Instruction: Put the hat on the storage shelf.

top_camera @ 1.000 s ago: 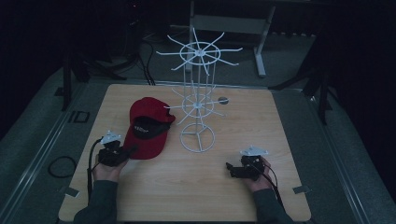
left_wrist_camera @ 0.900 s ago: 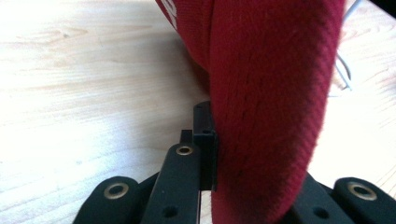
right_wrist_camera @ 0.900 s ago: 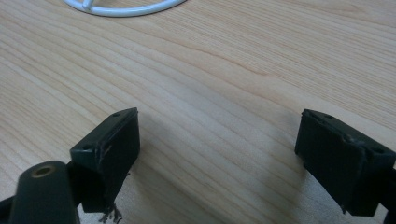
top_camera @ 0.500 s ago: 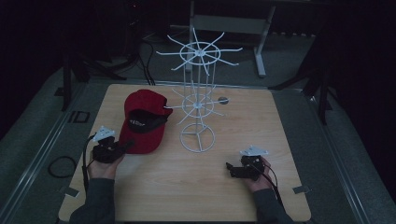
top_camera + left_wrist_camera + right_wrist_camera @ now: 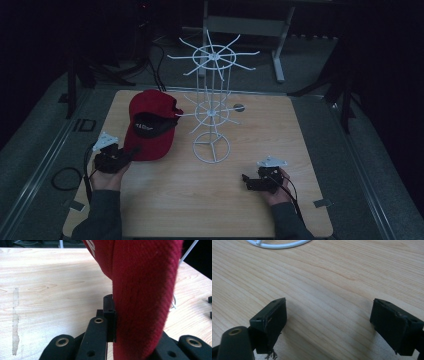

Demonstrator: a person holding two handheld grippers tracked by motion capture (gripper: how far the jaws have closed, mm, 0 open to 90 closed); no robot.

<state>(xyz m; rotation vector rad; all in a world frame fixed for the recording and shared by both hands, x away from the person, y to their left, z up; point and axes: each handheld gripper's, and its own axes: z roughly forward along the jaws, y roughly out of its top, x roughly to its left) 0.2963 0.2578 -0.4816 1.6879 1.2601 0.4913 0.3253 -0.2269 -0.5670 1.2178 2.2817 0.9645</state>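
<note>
dark room, light wood-grain table (image 5: 200,200) lit in the middle, grey floor and cables round it.

item 1: red fabric baseball cap w/ black front patch (image 5: 150,125). we see it at the table's left-centre, brim end toward the person, crown end toward the rack. its long axis runs from near-left to far-right, i.e. from the left claw up toward the rack's lower ring. in the left gripper view the red cloth (image 5: 142,297) stands edge-on between the jaws.

item 2: left gripper (image 5: 127,152), held in the person's left hand (image 5: 105,175). jaws clamped narrow on the cap's brim edge; one jaw flat against the cloth, the other hidden behind it.

item 3: white wire display rack, two tiers of radiating prongs on a ring base (image 5: 212,107). stands centre-back, just right of the cap. one lower prong reaches to the crown; we can't tell if it touches.

item 4: right gripper (image 5: 246,179), in the right hand (image 5: 275,190), near the front right, well apart from cap and rack. jaws wide, nothing between them but bare wood (image 5: 329,302); rack base ring (image 5: 277,243) shows ahead.

we judge: if the cap is bound for a prong, the left arm is the nearer one and already has it; travel is up and rightward. the lower tier's prongs lie in the way, so snagging the crown looks the main risk.
</note>
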